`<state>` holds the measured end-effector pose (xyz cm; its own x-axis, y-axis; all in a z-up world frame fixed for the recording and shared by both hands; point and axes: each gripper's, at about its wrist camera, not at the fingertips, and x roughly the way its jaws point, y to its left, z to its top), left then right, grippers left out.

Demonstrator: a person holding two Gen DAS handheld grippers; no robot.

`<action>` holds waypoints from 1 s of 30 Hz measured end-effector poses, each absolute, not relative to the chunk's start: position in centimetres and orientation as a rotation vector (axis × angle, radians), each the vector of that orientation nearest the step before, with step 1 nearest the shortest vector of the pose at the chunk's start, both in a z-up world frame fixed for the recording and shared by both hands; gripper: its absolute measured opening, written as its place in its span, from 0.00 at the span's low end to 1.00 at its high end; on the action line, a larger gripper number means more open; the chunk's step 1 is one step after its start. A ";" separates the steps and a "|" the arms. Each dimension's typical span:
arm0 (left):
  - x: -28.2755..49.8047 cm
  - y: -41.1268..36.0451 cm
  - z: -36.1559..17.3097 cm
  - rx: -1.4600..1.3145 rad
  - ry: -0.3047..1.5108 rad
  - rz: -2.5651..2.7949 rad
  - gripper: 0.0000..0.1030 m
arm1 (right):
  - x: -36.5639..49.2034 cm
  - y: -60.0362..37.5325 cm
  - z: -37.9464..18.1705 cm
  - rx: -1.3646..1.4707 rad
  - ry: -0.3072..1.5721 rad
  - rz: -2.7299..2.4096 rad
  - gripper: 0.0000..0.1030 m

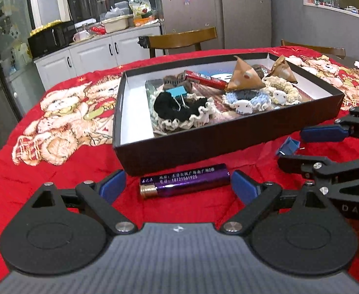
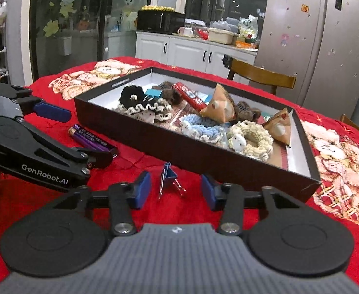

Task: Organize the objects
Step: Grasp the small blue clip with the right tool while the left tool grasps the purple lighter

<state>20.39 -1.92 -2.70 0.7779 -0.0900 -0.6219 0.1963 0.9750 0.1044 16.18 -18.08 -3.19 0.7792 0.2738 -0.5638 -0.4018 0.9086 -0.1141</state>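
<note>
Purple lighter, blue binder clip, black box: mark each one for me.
purple lighter [image 1: 189, 180], left wrist view, middle of its printed barrel.
blue binder clip [image 2: 169, 176], right wrist view, its blue folded body.
black box [image 1: 228, 137], left wrist view, its near outer wall.

Two matching black handheld grippers with blue pads

The left gripper [image 1: 178, 186] and right gripper [image 2: 175, 189] each have a grey ribbed body bearing a small white logo, two round black discs, and black link arms pinned with silver screws. Blue rubber fingertips [image 1: 113, 186] end the jaws. White lettering "GenRobot.AI" runs along the side of the left gripper, seen from the right wrist.
</note>
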 end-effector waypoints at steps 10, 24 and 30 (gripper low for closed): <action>21.3 -0.9 -3.3 0.082 0.698 -0.171 0.92 | 16.4 -17.9 -3.5 -0.227 0.584 0.387 0.39; 21.2 -0.7 -3.3 0.058 0.699 -0.185 0.82 | 16.3 -17.8 -3.6 -0.210 0.590 0.400 0.25; 20.6 -0.4 -3.1 0.040 0.695 -0.203 0.82 | 16.0 -18.0 -3.4 -0.195 0.583 0.402 0.25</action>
<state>20.61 -0.39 -3.12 0.7490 -0.1721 -0.6399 0.1986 0.9796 -0.0310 16.00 -18.00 -3.42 0.7605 0.3122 -0.5693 -0.4210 0.9046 -0.0663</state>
